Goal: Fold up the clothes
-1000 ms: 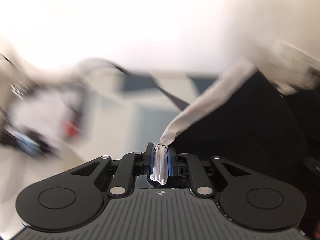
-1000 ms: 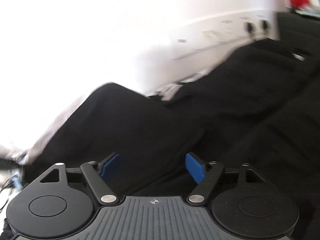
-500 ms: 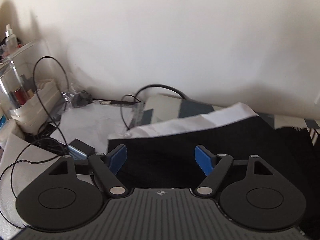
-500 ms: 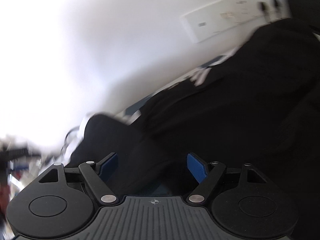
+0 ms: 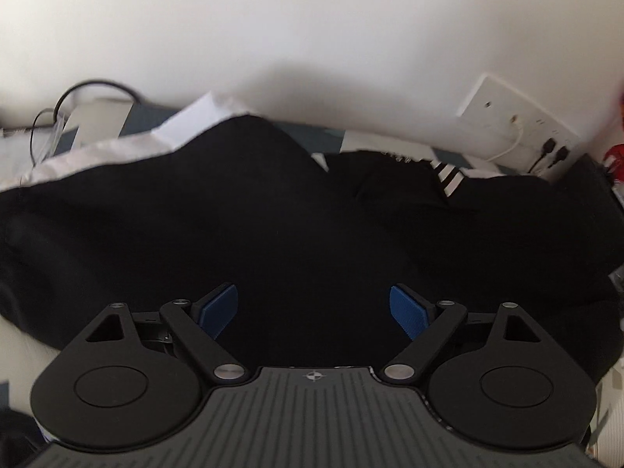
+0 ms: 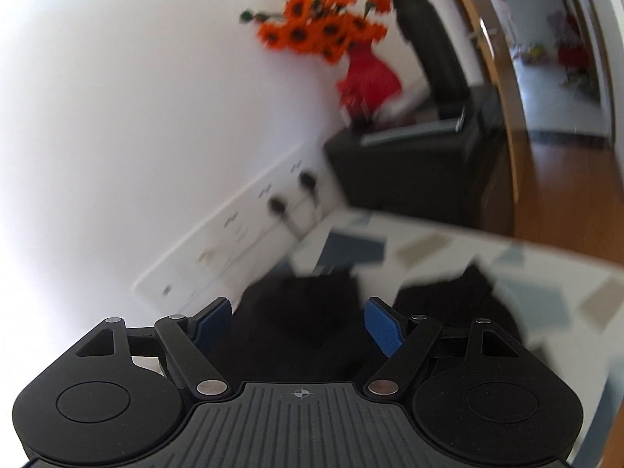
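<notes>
A black garment with a white band along its far left edge lies spread over the table and fills most of the left wrist view. Black-and-white stripes show at its far right. My left gripper hovers over the near part of the cloth, open, with nothing between its blue pads. In the right wrist view black cloth lies bunched by the wall, and my right gripper stands open above it, holding nothing.
A patterned tablecloth covers the table, whose right edge drops to a wooden floor. A white socket strip with plugs runs along the wall. Orange flowers in a red vase stand on a black cabinet. Cables lie far left.
My left gripper let go of the white band it was pinching and opened, then swung right over the black cloth. The right gripper stayed open and turned right toward the wall sockets and table edge.
</notes>
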A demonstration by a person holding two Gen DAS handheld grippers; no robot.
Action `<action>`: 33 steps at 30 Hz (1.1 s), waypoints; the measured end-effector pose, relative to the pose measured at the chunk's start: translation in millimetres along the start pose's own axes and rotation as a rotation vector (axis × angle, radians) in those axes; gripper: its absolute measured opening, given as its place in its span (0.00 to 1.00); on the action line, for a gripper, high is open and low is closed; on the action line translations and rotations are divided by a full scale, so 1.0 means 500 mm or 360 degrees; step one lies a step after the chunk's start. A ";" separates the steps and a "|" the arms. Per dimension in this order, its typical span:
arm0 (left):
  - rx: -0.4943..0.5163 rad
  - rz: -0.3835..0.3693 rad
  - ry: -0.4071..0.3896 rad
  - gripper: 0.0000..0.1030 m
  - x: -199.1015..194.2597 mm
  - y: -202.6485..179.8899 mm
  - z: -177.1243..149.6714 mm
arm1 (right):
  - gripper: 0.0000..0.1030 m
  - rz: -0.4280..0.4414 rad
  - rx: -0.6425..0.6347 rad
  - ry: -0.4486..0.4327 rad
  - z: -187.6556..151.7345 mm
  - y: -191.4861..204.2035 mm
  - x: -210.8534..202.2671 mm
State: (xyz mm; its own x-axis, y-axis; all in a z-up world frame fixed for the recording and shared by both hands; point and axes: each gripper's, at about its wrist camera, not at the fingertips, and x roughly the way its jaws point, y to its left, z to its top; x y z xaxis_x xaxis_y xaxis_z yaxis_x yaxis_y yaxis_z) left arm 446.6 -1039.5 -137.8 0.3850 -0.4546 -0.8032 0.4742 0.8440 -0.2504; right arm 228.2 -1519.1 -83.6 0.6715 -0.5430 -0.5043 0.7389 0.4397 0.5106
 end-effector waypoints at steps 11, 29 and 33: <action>-0.0156 0.0206 0.0016 0.88 0.010 -0.225 -0.026 | 0.39 0.0348 0.0104 0.0477 0.053 -0.192 0.295; 0.0185 0.0261 0.0475 0.90 0.116 -0.401 -0.144 | 0.28 0.0012 -0.0645 -0.0030 0.221 -0.104 0.211; 0.0300 0.0263 0.0507 0.93 0.117 -0.419 -0.158 | 0.41 0.0070 -0.0624 0.0047 0.199 -0.114 0.201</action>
State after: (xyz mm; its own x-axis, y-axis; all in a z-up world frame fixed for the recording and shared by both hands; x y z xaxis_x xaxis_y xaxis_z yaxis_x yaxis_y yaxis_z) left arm 307.5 -1220.4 -175.1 0.2175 -0.1815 -0.9591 0.5747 0.8180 -0.0245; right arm 248.0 -1670.0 -94.1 0.6999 -0.4995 -0.5105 0.6709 0.7049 0.2301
